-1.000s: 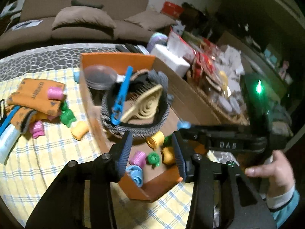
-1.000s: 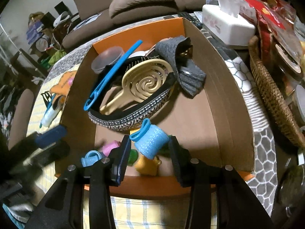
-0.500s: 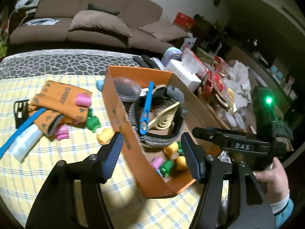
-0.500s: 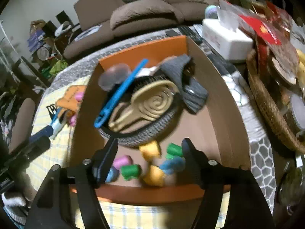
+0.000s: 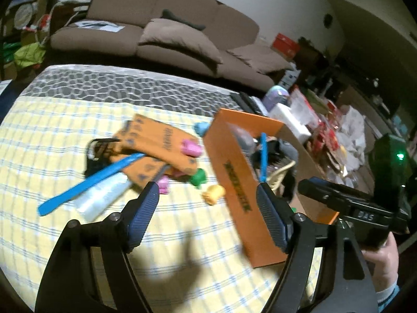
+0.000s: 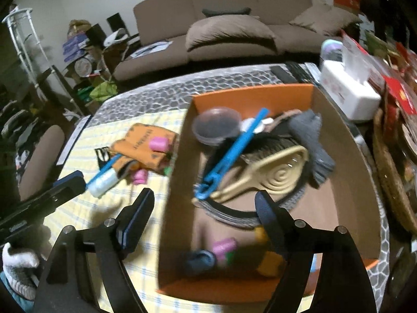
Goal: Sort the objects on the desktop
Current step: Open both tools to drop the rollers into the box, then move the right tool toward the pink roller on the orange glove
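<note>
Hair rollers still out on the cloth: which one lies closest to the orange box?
The yellow roller, lying alone on the checked cloth just beside the orange box wall. The green roller is slightly farther out; the pink ones sit by the orange pouch.

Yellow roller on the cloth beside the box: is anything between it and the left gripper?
Nothing visible. The yellow roller lies alone on the checked cloth, beyond the open, empty left gripper, with the orange box wall close on its right and a green roller just behind.
</note>
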Demonstrator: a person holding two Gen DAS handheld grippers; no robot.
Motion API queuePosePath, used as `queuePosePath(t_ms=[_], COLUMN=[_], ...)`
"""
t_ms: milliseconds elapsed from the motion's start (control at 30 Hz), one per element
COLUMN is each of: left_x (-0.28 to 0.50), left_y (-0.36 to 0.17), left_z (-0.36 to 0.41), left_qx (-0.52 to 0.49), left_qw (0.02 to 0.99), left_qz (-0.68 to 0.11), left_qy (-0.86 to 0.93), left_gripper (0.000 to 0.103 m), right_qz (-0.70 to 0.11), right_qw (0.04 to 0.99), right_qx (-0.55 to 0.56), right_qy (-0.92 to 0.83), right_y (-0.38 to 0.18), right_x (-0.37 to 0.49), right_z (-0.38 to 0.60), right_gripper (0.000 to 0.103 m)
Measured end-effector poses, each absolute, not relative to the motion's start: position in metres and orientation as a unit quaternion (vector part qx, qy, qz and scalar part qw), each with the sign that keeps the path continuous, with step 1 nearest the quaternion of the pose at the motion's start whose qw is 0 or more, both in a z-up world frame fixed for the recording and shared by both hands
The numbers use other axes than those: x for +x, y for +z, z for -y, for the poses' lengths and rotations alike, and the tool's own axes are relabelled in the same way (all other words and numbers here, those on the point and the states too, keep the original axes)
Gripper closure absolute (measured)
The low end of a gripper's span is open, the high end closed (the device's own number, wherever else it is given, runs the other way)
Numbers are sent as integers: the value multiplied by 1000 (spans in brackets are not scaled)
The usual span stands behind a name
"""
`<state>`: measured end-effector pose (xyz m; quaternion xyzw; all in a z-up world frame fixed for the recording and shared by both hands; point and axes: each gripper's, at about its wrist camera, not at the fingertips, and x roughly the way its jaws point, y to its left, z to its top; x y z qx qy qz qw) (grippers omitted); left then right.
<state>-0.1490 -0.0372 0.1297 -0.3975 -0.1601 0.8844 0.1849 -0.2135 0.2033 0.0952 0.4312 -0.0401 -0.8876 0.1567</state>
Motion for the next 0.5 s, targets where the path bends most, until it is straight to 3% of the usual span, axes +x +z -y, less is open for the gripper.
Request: queuePosePath(t_ms=[267, 500], left_x=[-149, -149], left_y=[123, 116], left_z=[66, 83], left_qx=[-405, -415], left_qw=[169, 163], left_qz=[157, 170], left_qy=[885, 879], left_gripper=[29, 29], right_qz=[38, 86], right_qw=[191, 217], right_qx=[417, 404], right_qy=[-888, -885], right_y=[98, 100], right_x=[-220, -240], right_z=[-160, -134], right_gripper=[22, 23])
